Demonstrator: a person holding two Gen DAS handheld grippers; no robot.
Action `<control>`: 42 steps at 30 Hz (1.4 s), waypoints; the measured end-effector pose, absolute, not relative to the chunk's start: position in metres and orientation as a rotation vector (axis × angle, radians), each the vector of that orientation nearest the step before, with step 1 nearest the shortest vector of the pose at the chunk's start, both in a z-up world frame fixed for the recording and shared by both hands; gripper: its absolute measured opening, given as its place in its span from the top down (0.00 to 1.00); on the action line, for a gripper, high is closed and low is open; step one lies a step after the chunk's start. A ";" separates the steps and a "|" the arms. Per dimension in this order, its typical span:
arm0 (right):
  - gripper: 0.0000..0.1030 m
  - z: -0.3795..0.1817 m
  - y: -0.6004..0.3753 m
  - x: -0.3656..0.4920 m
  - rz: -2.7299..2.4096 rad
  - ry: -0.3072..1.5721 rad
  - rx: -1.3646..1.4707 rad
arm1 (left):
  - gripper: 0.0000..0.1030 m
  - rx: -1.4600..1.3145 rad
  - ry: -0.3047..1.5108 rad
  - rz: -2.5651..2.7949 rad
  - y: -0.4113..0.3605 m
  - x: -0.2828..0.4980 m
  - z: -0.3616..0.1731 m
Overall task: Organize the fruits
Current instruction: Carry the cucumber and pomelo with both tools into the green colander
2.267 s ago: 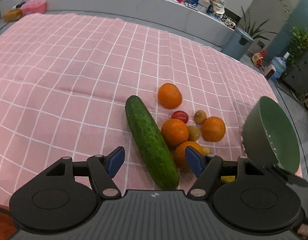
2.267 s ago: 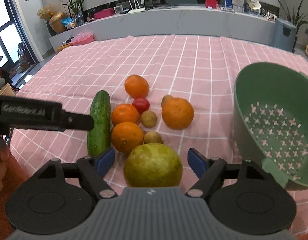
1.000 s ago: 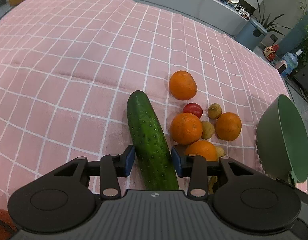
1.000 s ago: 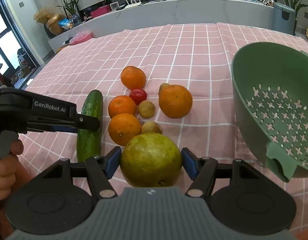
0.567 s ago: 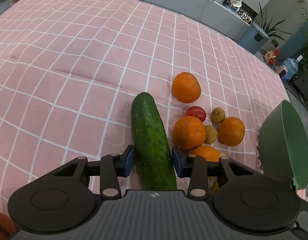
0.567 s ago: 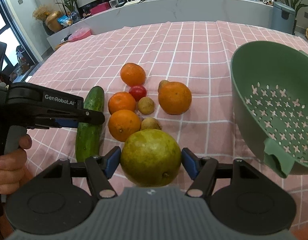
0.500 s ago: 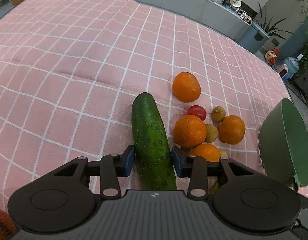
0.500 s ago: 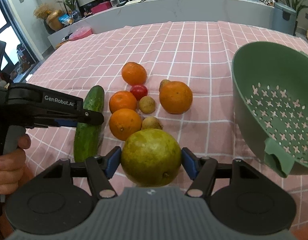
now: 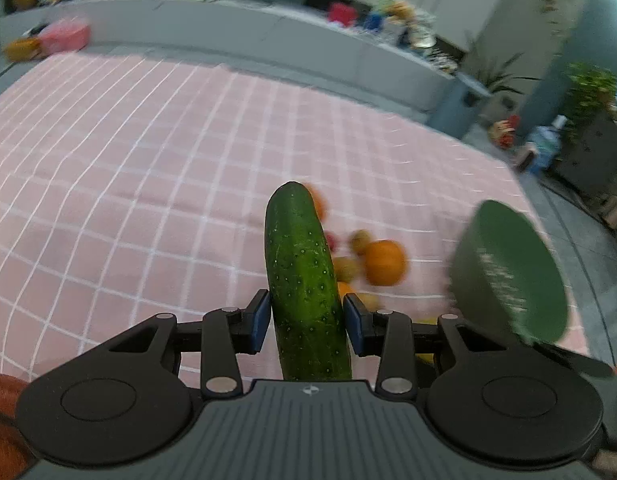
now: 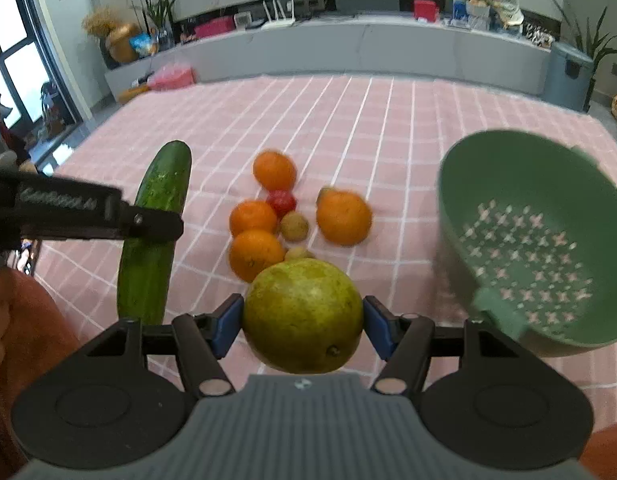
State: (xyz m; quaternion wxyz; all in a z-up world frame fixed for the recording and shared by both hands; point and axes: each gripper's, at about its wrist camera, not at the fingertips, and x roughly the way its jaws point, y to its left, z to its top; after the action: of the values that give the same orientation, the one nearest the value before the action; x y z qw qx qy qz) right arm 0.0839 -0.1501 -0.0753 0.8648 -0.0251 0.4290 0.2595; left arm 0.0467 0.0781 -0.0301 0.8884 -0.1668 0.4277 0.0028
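Note:
My left gripper (image 9: 306, 322) is shut on a long green cucumber (image 9: 302, 276), which hangs clear of the pink checked cloth (image 9: 148, 184) and points away from me. The same cucumber (image 10: 156, 224) shows at the left of the right wrist view, clamped in the left gripper's black fingers (image 10: 148, 226). My right gripper (image 10: 302, 328) is shut on a large round yellow-green fruit (image 10: 302, 316), held above the cloth. Several oranges (image 10: 342, 218), a red tomato (image 10: 281, 201) and small brown fruits (image 10: 294, 226) lie together on the cloth. A green colander (image 10: 536, 240) stands to the right.
The colander (image 9: 508, 272) sits near the cloth's right edge. A long grey counter (image 10: 348, 48) with clutter runs along the back. A grey bin (image 10: 568, 76) and potted plants stand at the far right. A person's hand and reddish sleeve (image 10: 24, 328) are at the left.
The left gripper has lifted the cucumber off the cloth, so its tip now stands higher against the background. The right gripper has risen a little with the yellow-green fruit.

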 end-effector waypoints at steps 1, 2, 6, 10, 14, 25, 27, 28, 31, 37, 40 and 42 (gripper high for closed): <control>0.40 -0.070 -0.154 0.082 0.540 0.887 -0.048 | 0.57 -0.341 0.878 -0.015 0.073 0.044 -0.024; 0.41 -0.065 -0.158 0.081 0.536 0.875 -0.047 | 0.57 -0.334 0.865 -0.036 0.067 0.043 -0.017; 0.40 -0.046 -0.178 0.082 0.505 0.830 -0.052 | 0.57 -0.303 0.816 -0.102 0.045 0.041 0.007; 0.40 -0.028 -0.205 0.085 0.469 0.794 -0.057 | 0.57 -0.303 0.795 -0.177 0.022 0.048 0.022; 0.40 -0.014 -0.230 0.093 0.429 0.774 -0.075 | 0.57 -0.298 0.790 -0.244 0.002 0.063 0.031; 0.40 -0.005 -0.286 0.142 0.353 0.844 -0.162 | 0.57 -0.314 0.829 -0.413 -0.048 0.130 0.016; 0.40 -0.010 -0.289 0.152 0.359 0.870 -0.183 | 0.57 -0.305 0.848 -0.421 -0.056 0.141 0.006; 0.40 -0.013 -0.289 0.157 0.363 0.882 -0.191 | 0.57 -0.304 0.863 -0.422 -0.059 0.148 0.000; 0.40 -0.025 -0.285 0.170 0.375 0.922 -0.227 | 0.57 -0.308 0.904 -0.425 -0.069 0.163 -0.016; 0.41 -0.051 -0.275 0.197 0.404 1.001 -0.320 | 0.57 -0.227 0.995 -0.379 -0.086 0.178 -0.044; 0.41 -0.062 -0.267 0.202 0.424 1.038 -0.378 | 0.57 -0.216 1.034 -0.370 -0.090 0.184 -0.055; 0.41 -0.069 -0.264 0.207 0.438 1.061 -0.402 | 0.58 -0.180 1.058 -0.359 -0.095 0.189 -0.061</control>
State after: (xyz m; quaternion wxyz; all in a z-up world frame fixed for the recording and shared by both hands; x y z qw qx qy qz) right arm 0.2066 -0.2643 -0.0690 0.8209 -0.1888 0.4982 0.2055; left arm 0.1886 -0.0947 -0.0609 0.8442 -0.0850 0.5012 -0.1699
